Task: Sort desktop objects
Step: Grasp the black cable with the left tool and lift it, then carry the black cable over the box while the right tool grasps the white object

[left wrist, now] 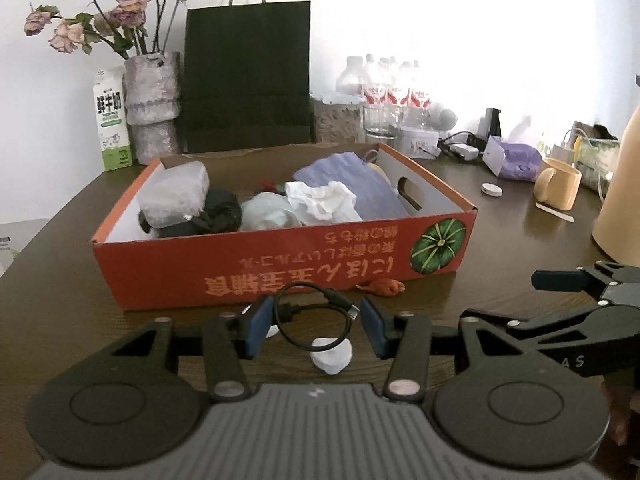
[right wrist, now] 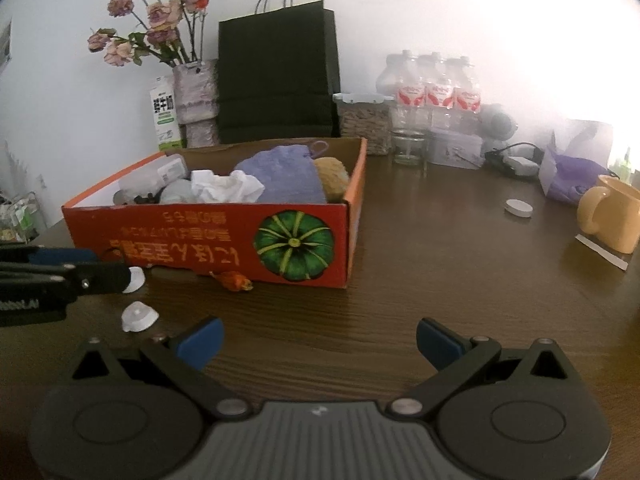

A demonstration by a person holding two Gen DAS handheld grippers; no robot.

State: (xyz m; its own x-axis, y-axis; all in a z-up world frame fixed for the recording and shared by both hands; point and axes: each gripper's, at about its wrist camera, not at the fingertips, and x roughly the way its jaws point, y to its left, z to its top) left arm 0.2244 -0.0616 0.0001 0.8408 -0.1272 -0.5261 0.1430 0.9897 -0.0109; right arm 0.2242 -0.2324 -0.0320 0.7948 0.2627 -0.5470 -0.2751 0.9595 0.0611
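My left gripper [left wrist: 316,326] holds a short black cable [left wrist: 304,346], coiled in a loop, just in front of the orange cardboard box [left wrist: 280,256]. Both blue pads touch the loop's sides, and the jaws have been narrowing on it. In the right wrist view the left gripper's fingers [right wrist: 100,274] reach in from the left beside the box [right wrist: 192,240]. My right gripper [right wrist: 318,340] stands open over bare table, nothing between its pads. The box holds a purple cloth [left wrist: 352,184], crumpled white paper [left wrist: 320,200], a black bundle [left wrist: 216,210] and clear plastic.
Two white caps [right wrist: 138,316] [right wrist: 134,278] and a small orange dried scrap [right wrist: 236,280] lie in front of the box. To the right sit a white round lid [right wrist: 518,207] and a yellow mug [right wrist: 612,212]. A vase, milk carton, black bag [right wrist: 276,76] and bottles line the back.
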